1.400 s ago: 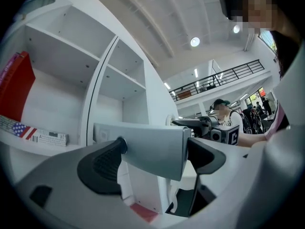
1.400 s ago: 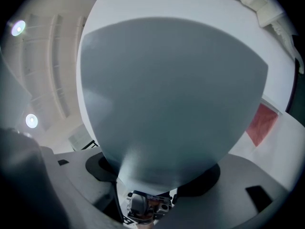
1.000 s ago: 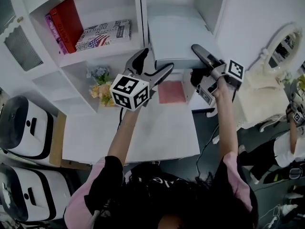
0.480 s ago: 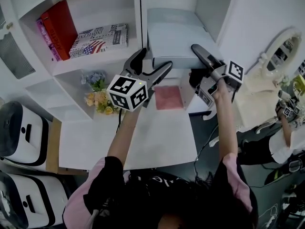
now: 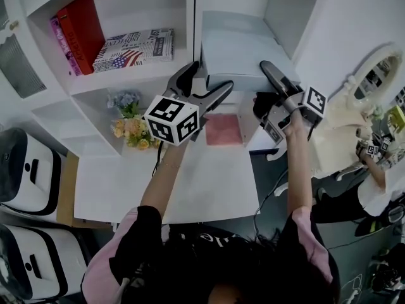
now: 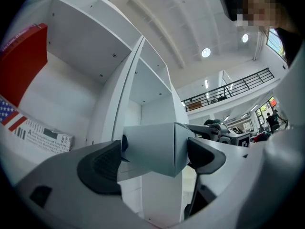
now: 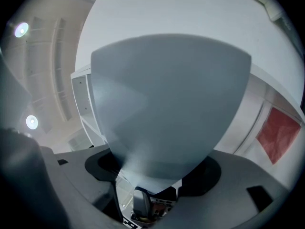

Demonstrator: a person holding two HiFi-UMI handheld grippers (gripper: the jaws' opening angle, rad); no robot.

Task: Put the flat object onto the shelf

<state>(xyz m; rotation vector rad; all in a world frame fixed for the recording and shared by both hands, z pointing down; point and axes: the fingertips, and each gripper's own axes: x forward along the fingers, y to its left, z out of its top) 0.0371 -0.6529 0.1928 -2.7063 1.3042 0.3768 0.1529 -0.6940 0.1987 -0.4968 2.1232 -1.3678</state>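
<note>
Left tongs (image 6: 155, 154), right tongs (image 7: 157, 168), clamping box (image 5: 237, 49) (flowers (image 5: 130, 122) overhead-only)

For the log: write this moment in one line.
left gripper: shut on grey box | right gripper: shut on it | grey box: at shelf

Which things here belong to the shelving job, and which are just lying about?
Job: grey flat box; left gripper and right gripper, both shut on it; white shelf.
Lying about: red books, flag-print book, flowers, pink mat.

Shelf (image 5: 126, 76) with red books (image 5: 82, 23), flag-print box (image 5: 134, 45), table (image 5: 202, 182) with flowers (image 5: 130, 126), pink cloth (image 5: 223, 129)
</note>
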